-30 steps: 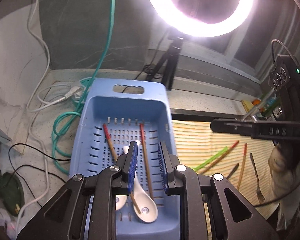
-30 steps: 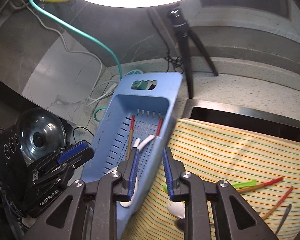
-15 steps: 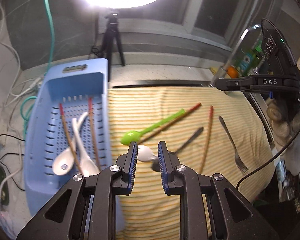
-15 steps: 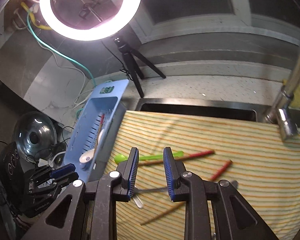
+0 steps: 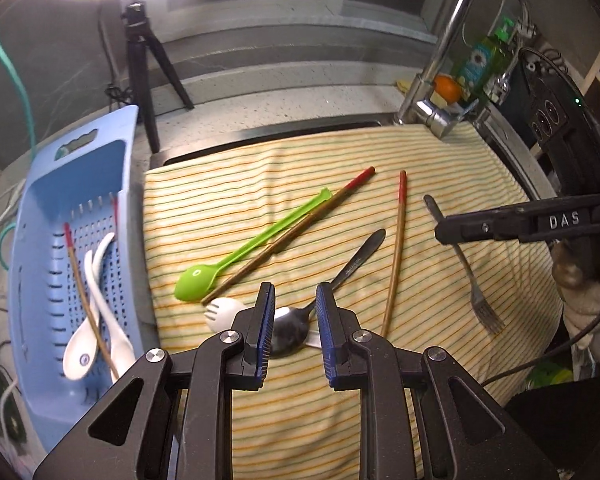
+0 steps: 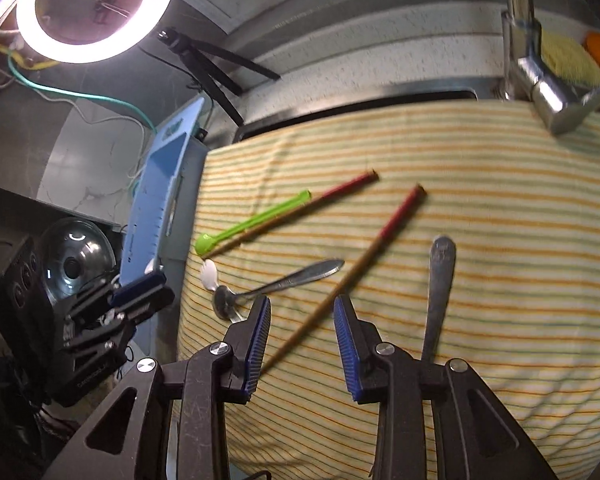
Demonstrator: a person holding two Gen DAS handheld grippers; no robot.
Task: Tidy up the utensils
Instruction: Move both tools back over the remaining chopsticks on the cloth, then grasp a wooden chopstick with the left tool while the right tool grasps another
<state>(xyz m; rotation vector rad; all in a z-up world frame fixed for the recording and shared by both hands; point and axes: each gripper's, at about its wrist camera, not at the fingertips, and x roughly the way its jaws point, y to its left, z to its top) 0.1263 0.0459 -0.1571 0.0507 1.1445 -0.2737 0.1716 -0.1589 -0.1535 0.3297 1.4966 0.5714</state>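
A striped cloth point(image 5: 380, 152) carries a green spoon point(image 5: 252, 248), two red-tipped chopsticks point(image 5: 396, 240), a metal spoon point(image 5: 352, 268), a white spork point(image 5: 220, 310) and a fork point(image 5: 468, 276). My left gripper point(image 5: 295, 296) hovers over the metal spoon's bowl, its jaws narrowly apart and holding nothing. My right gripper point(image 6: 301, 308) hangs over one chopstick point(image 6: 380, 240), which lies on the cloth between its opening jaws, untouched. The fork's handle point(image 6: 440, 280) lies just right of it. A blue basket point(image 5: 28, 288) on the left holds two white spoons and two chopsticks.
A chrome faucet point(image 5: 452, 60) rises at the cloth's far right corner, with a soap bottle point(image 5: 480, 64) behind it. A tripod point(image 5: 144, 60) under a ring light stands behind the basket. Cables trail along the left counter. The sink's dark rim shows at the cloth's far edge.
Both grippers have swung from above the blue basket rightward over the striped cloth and come lower. The right gripper's jaws have widened; the left's gap is unchanged.
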